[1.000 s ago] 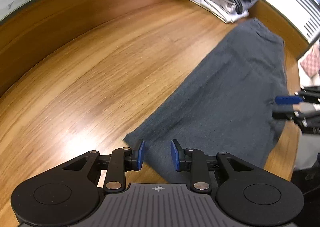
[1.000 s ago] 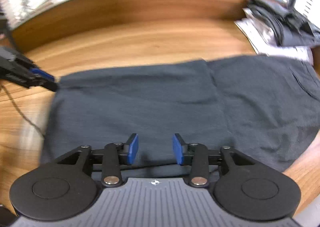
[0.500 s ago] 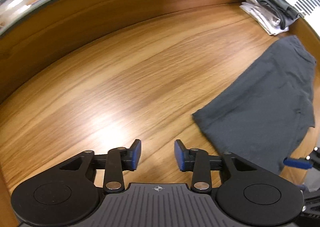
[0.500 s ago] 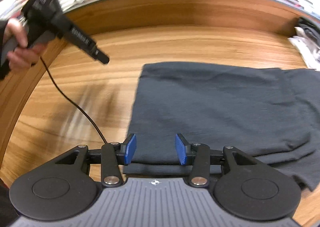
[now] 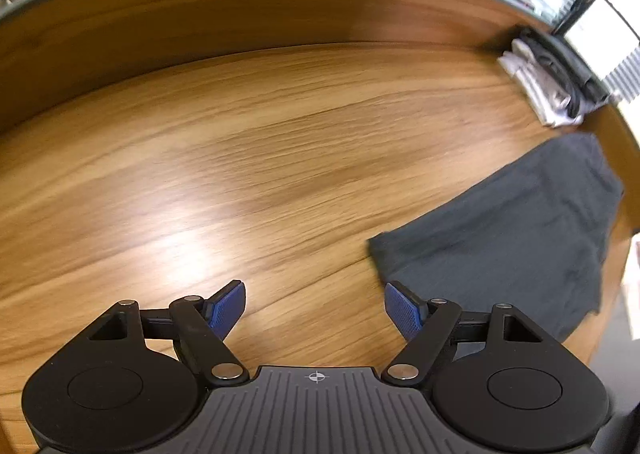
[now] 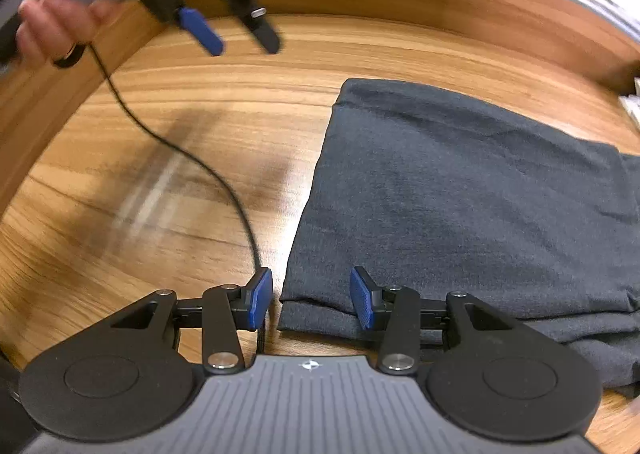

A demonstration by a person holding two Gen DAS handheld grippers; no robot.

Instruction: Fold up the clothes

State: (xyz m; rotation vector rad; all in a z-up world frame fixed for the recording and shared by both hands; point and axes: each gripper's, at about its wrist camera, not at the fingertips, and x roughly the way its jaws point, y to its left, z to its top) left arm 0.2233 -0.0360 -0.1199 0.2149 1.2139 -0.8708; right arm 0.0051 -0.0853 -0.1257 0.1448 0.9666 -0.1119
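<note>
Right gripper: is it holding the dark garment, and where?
Nothing is held. The right gripper is open over the dark garment's near corner; the left gripper is open too.

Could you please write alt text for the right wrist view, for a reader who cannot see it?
The right tongs, open, hover at the near left corner of a folded dark grey garment on a wooden table. At upper left, a hand holds the left tongs, blurred, above the table, a black cable trailing down.
</note>
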